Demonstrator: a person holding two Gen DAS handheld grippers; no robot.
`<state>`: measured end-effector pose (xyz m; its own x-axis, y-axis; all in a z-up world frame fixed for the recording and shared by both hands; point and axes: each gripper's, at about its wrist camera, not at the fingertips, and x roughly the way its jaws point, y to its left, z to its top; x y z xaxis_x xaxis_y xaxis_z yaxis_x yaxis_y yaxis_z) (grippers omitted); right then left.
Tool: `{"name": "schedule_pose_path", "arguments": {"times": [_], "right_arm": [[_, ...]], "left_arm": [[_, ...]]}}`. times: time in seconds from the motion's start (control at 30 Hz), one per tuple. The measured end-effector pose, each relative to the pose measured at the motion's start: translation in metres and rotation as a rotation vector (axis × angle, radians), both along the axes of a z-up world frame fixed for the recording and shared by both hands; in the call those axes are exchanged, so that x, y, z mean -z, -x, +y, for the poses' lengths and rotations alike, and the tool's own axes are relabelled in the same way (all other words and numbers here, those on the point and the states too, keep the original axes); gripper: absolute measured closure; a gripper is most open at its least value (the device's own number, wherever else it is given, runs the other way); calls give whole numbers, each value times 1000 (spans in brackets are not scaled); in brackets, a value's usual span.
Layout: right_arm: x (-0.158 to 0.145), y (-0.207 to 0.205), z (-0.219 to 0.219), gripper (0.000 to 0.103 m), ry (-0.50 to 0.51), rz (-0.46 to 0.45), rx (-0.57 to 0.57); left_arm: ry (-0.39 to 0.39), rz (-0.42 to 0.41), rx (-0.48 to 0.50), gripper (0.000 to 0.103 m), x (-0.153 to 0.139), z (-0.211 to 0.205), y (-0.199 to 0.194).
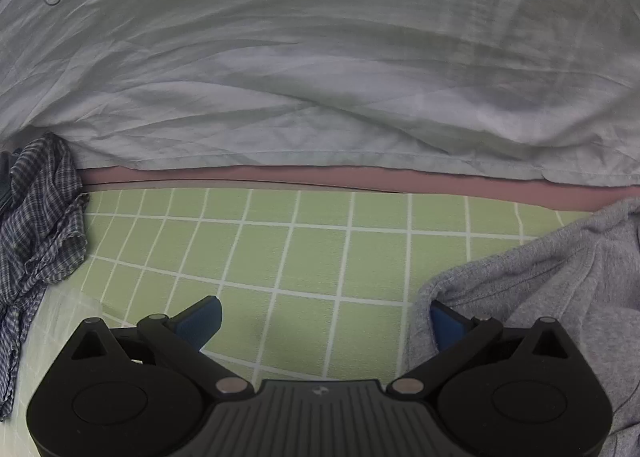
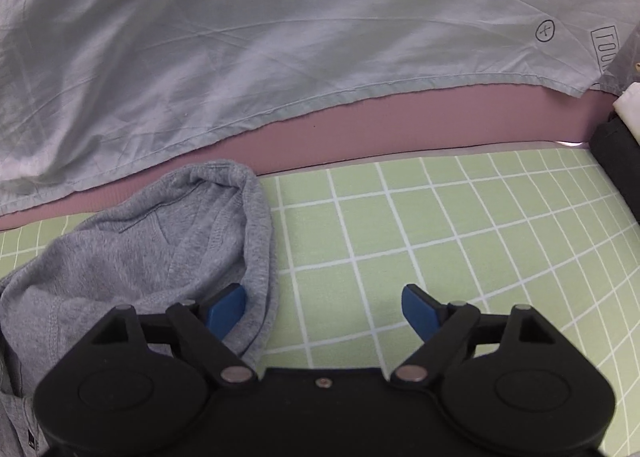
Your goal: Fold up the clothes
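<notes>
Grey garment lies crumpled on green grid mat, btwn both grippers, unfolded. Left gripper & right gripper: jaws spread, nothing held. Plaid shirt also bunched. Folding not yet begun.

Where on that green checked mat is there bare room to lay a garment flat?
The green mat lies bare between the checked shirt and the grey garment, up to the pink strip. The right wrist view shows more bare mat beyond the grey garment, toward a dark object. The garment edges are crowded.
</notes>
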<state>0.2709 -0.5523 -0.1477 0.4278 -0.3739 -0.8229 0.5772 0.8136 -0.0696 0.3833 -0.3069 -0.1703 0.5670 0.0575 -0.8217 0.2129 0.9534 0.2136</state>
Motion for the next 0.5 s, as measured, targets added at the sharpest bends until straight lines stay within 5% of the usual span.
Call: {"name": "schedule_pose_path", "arguments": {"times": [0.03,0.13,0.2,0.4,0.5], "right_arm": [[-2,0,-1,18,51,19,4],[-8,-2,-11,41,257,99,33],[-18,2,-24,42,300,86,69],[-42,5,-36,20,5,-130,14],[-29,-6,-18,19,-53,-111,-26]], "left_arm": [[-15,-16,-21,0,-2,4,1],[-21,-60,-89,0,-9,20,2],[11,-69,-126,0,-14,30,3],[14,-56,-116,1,-11,30,6],[21,-49,-98,0,-11,29,4]]}}
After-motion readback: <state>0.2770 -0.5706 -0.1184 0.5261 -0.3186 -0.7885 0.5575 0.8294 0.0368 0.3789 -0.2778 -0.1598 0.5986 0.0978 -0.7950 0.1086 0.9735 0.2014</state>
